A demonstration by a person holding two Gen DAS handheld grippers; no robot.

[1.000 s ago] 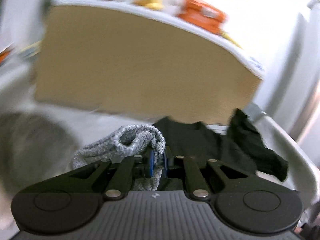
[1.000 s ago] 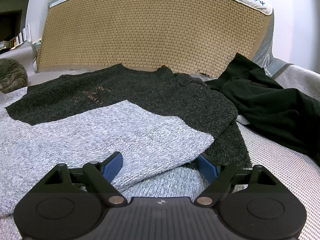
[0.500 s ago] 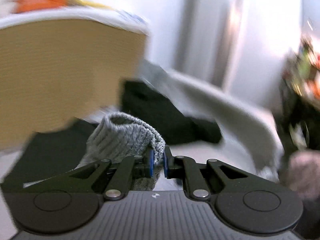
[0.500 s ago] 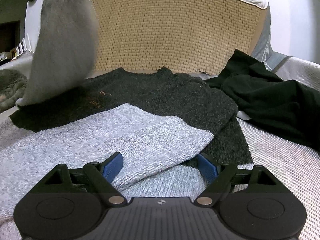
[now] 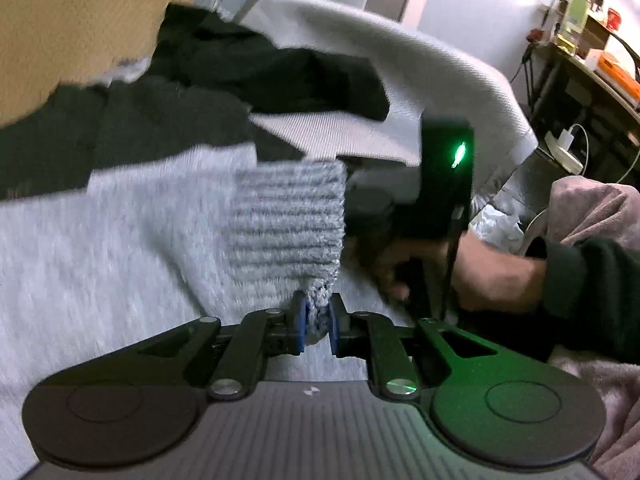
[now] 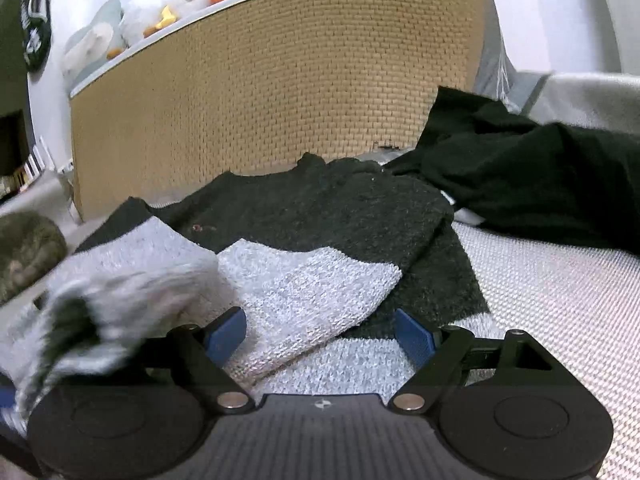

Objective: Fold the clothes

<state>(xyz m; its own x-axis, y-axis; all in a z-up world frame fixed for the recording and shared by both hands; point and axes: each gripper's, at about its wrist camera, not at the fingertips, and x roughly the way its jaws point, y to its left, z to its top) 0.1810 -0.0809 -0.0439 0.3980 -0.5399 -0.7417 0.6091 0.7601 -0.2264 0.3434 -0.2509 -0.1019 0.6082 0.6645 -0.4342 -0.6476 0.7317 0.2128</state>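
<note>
Two grippers are at work on one sweater [image 6: 304, 280], a grey-and-charcoal knit spread flat on the woven grey bed surface [image 6: 552, 300]; the step in hand looks like the sleeve fold, with the ribbed cuff [image 5: 288, 220] being carried across the grey body. The left gripper [image 5: 318, 322] has its blue pads nipped on the cuff's edge, the gap narrow and just beginning to ease apart, the knit between the pads; the right gripper [image 6: 320, 330] stands wide open and low over the sweater's lower right part, grey knit lying between its fingers but nothing pinched. In the left wrist view the right hand [image 5: 480, 276] and its gripper body sit just beyond the cuff, very near the path of the sleeve; that closeness is the main thing in the way. Next, I judge, the cuff needs laying flat on the body and letting go fully, then smoothing; the right gripper could take the far hem or hold the body still. Around it: a black garment [image 6: 540, 172] heaped to the right, touching the sweater's shoulder; a wicker headboard [image 6: 280, 92] behind; a grey-green bundle [image 6: 24, 252] at far left; a cluttered desk [image 5: 592, 52] beyond the bed's edge; the sleeve itself is blurred in the right wrist view.
</note>
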